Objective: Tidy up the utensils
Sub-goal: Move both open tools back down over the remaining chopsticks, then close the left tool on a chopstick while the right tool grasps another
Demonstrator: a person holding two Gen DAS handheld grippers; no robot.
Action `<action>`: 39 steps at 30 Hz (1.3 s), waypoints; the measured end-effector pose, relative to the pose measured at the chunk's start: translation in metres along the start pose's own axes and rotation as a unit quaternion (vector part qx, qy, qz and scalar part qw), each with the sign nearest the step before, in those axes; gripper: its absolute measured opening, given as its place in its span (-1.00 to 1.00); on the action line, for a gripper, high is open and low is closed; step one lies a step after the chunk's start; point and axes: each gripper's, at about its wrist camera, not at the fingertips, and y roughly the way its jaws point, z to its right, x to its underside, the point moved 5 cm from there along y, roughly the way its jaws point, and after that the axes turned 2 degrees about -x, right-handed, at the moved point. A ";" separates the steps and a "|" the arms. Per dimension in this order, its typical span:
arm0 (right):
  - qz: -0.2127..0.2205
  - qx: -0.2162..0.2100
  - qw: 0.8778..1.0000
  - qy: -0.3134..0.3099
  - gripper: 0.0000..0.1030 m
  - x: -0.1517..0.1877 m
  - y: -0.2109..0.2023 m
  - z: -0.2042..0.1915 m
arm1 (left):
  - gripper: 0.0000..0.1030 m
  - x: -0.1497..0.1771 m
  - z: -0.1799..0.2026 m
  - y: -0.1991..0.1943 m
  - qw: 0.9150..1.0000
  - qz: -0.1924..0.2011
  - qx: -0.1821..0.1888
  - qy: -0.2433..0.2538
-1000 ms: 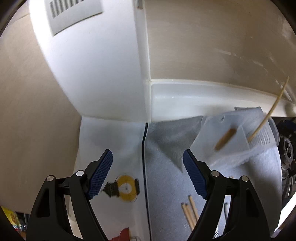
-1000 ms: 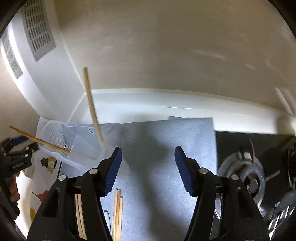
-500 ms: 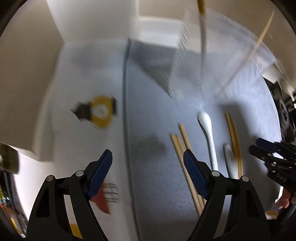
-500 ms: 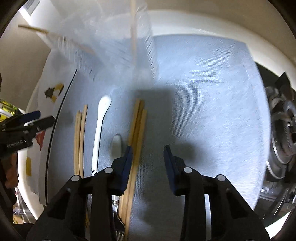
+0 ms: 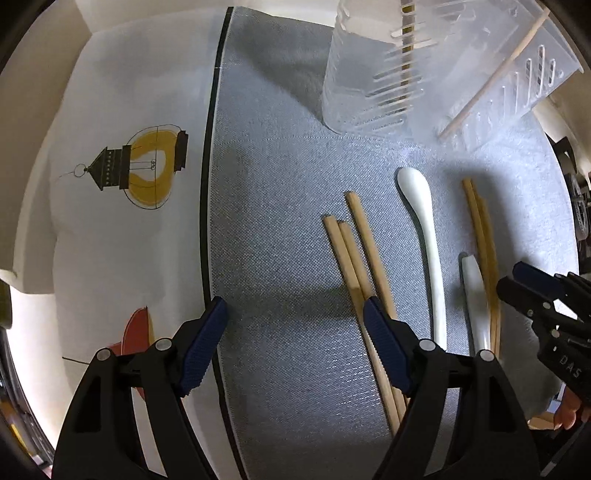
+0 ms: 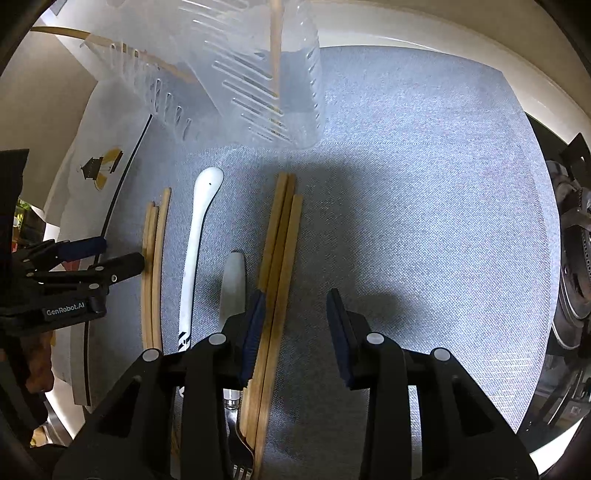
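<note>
Chopsticks (image 6: 279, 236) lie in 2 bundles on my grey mat (image 6: 406, 184), near its front edge below the clear holder (image 6: 258, 74), and my right gripper (image 6: 295, 325) and left gripper (image 5: 295, 332) both hover with jaws released, gripping nothing.

Grey mat (image 6: 424, 184) – white counter (image 6: 424, 33), gas hob (image 6: 570, 258)

I see a grey mat (image 6: 424, 192) covering the worktop; chopsticks (image 6: 280, 251), a white spoon (image 6: 197, 236) and a clear rack (image 6: 266, 74) lie on it.
</note>
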 end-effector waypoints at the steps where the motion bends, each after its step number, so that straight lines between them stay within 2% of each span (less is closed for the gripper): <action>1: -0.001 0.000 1.000 0.000 -0.32 0.000 0.001 0.000 | 0.45 0.001 0.000 0.001 1.000 -0.001 -0.002 0.002; 10: -0.004 0.016 1.000 -0.008 -0.30 -0.005 0.013 -0.008 | 0.48 0.002 -0.012 -0.001 1.000 -0.019 0.003 -0.021; 18: -0.002 0.025 1.000 -0.007 -0.30 -0.006 0.015 -0.011 | 0.45 0.008 -0.028 0.002 0.999 -0.025 -0.014 -0.017; 20: -0.004 0.027 1.000 -0.008 -0.30 -0.006 0.015 -0.012 | 0.45 0.006 -0.023 0.005 0.999 -0.027 -0.018 -0.018; 25: -0.004 0.021 1.000 0.003 -0.30 -0.008 0.014 -0.009 | 0.45 0.004 -0.014 -0.006 0.999 -0.020 0.000 -0.034; 34: -0.004 0.041 0.999 -0.015 -0.29 -0.010 0.013 -0.005 | 0.53 0.001 -0.014 -0.004 1.000 -0.025 -0.008 -0.015; 39: -0.008 0.047 0.999 -0.021 -0.23 -0.014 0.019 -0.015 | 0.53 0.001 -0.015 -0.005 0.999 -0.034 -0.009 -0.027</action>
